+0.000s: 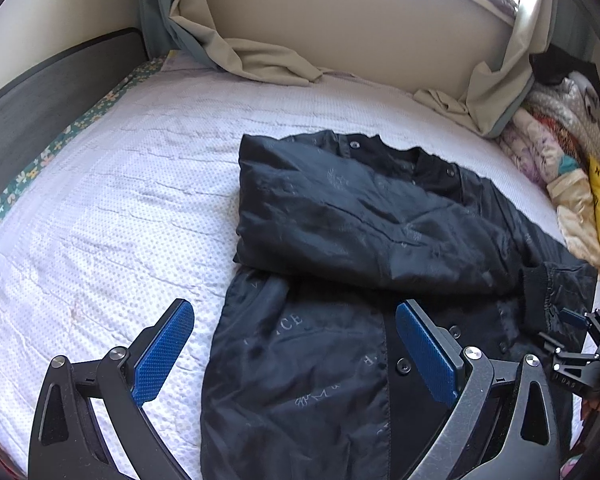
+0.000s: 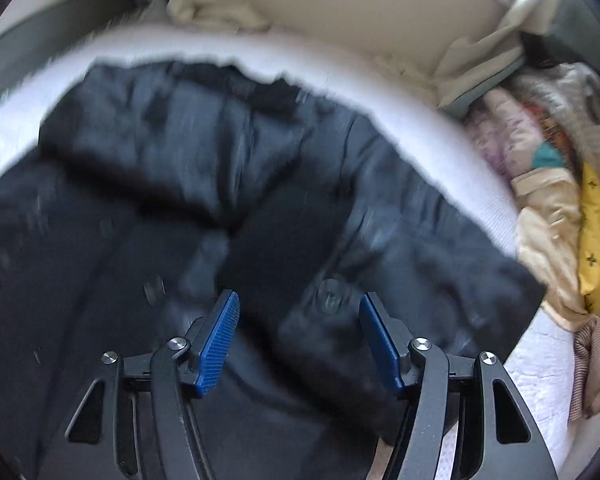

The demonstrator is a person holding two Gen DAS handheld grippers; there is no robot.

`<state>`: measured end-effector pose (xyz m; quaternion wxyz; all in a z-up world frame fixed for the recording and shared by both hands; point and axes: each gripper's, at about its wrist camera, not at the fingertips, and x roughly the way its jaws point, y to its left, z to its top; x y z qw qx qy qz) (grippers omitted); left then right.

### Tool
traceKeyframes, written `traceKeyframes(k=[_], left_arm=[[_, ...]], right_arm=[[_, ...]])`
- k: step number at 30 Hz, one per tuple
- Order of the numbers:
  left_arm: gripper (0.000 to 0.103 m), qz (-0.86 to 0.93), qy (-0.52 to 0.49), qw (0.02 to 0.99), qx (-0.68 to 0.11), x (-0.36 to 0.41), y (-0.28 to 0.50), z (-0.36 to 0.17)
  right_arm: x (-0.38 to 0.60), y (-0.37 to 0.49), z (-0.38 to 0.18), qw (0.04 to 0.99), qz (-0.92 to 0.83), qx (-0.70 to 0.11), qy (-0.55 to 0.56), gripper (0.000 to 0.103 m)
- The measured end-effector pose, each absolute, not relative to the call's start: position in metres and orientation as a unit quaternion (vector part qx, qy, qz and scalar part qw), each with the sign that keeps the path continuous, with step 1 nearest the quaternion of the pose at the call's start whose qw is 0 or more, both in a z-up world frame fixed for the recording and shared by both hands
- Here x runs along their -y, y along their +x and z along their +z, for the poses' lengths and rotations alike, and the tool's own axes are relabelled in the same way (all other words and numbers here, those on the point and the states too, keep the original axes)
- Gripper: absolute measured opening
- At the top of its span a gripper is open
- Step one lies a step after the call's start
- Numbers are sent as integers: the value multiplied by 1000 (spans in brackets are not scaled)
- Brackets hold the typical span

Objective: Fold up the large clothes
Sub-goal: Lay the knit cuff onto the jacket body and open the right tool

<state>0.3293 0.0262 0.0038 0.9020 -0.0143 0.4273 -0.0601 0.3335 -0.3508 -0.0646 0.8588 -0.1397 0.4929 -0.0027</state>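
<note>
Ribbed blue pads of left claw above glossy, creased black jacket.

**Bed and what lies on it**

A bed with a white dotted cover carries a black jacket, one sleeve folded across its front. Beige curtain ends rest on the far edge. A heap of mixed clothes lies along the right side.

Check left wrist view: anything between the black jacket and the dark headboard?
Only bare white bedspread between the black jacket and the headboard; the left wrist view shows it.
</note>
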Motion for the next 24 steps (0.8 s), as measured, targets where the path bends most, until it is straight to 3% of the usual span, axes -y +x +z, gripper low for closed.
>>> traceKeyframes(k=[8,12,15,24], left_arm=[[103,-62,-15,899,-433,-27,331,0],[103,-60,-29,900,-432,-34,331,3],[103,-59,-36,900,-430,-37,331,6],[103,-57,-46,901,-427,-43,333,12]], right_arm=[[359,354,-97,846,-45,-502,-173,66],[370,360,-87,860,-65,-489,-131,30],[369,357,-72,873,-81,-465,-123,18],[356,370,40,932,-94,-343,-62,14]])
